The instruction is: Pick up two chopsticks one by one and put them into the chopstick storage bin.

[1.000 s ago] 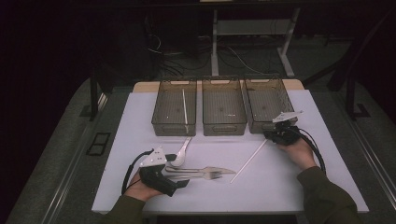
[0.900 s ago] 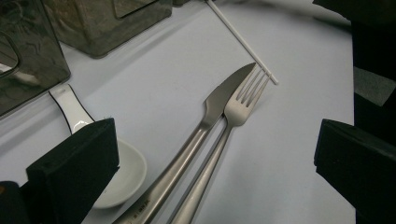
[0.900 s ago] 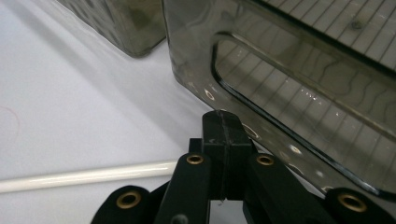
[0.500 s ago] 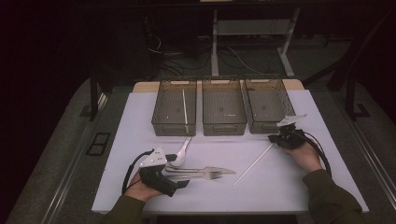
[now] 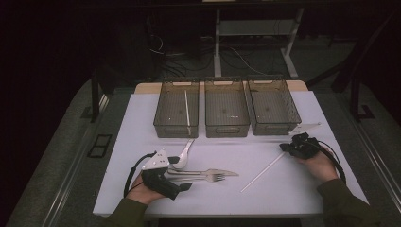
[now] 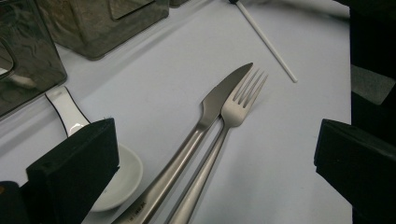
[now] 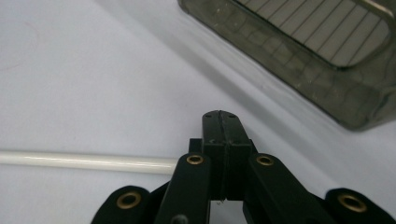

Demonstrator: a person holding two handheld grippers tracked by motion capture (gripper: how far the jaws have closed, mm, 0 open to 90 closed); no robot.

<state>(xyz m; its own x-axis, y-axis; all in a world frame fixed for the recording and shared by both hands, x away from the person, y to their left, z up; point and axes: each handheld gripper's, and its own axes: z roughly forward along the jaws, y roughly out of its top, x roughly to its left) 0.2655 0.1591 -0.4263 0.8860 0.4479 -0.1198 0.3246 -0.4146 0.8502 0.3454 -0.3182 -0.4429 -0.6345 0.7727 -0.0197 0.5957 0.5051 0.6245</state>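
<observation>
The right gripper (image 5: 286, 148), its jaws pressed together, was placed at the upper end of the white chopstick (image 5: 263, 171) lying diagonally near the table's right edge, before the right-hand bin (image 5: 273, 105); whether the stick was clamped could not be told. The left gripper (image 6: 215, 154), jaws wide apart, was held over the knife (image 6: 205, 126) and fork (image 6: 219, 140) beside the ceramic spoon (image 5: 184, 153) near the front-left corner. Sorting was judged in hand, the next move requiring a confirmed grip and transfer to the left-hand bin (image 5: 166, 107) holding a matching chopstick (image 5: 187, 108); writing on the knife handle was illegible.

Glossy white plastic stick (image 7: 88, 161), polished metal knife (image 6: 212, 109) and fork (image 6: 233, 109), translucent smoky plastic bins (image 5: 226, 108).
</observation>
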